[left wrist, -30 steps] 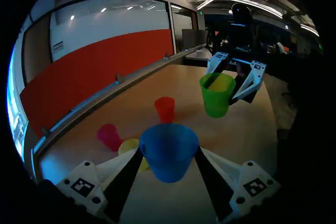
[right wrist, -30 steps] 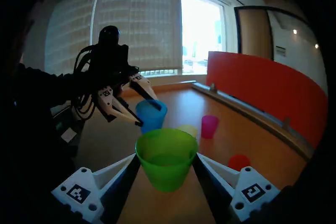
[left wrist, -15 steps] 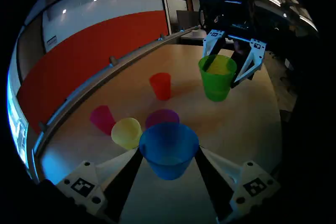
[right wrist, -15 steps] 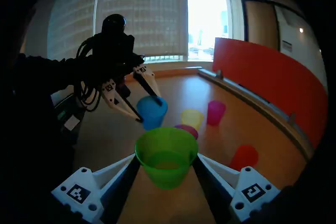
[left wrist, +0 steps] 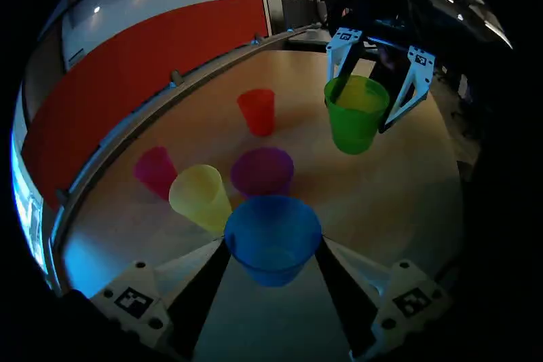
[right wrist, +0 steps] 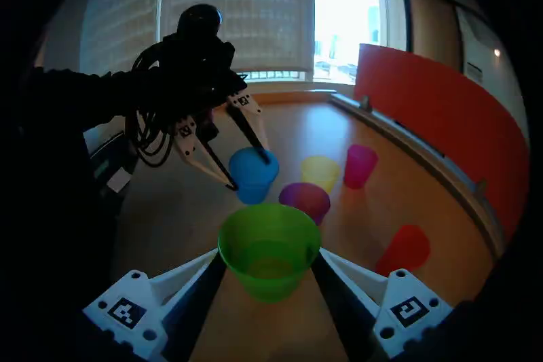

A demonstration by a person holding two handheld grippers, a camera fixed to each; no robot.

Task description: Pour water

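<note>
upright translucent green cup (right wrist: pixel 269 253) and blue cup (left wrist: pixel 273 240), wide-rimmed, tapered

A translucent blue plastic cup (left wrist: pixel 273 236) is upright, mouth open, clamped at its sides between the fingers of the left gripper (left wrist: pixel 273 246). A translucent green plastic cup (right wrist: pixel 269 253), also upright, sits likewise in the right gripper (right wrist: pixel 269 263), with a little liquid at its bottom. The two cups are apart over the wooden surface (left wrist: pixel 380 192).
</note>
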